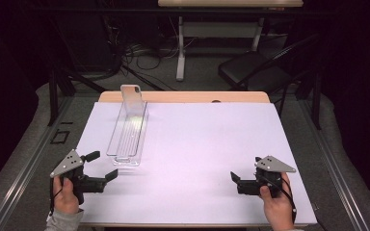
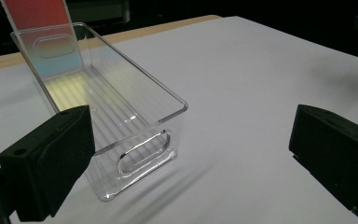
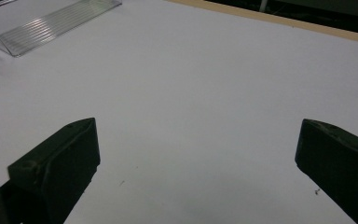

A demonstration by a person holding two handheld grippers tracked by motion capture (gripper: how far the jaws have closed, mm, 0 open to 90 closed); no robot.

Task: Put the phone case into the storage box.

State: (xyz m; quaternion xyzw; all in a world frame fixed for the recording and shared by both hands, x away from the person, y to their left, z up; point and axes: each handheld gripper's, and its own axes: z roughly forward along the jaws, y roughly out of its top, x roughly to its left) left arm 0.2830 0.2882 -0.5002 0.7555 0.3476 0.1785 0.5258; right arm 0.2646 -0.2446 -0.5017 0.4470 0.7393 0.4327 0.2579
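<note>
Clear, long, ribbed plastic bin point(image 1: 127, 129) lies left of centre on the white table point(image 1: 207, 149), its handle end near our left gripper point(image 1: 102, 166), whose jaws gape wide and empty. We should square them around the short wall before closing. Our right gripper point(image 1: 235, 179), lower right, also stands open, holding nothing.

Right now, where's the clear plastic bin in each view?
High view: clear plastic bin left of centre, just beyond the left gripper.
Left gripper view: centre-left, near end between the open jaws.
Right gripper view: top-left corner, far off.
Shared landmark: the white table cover.
</note>
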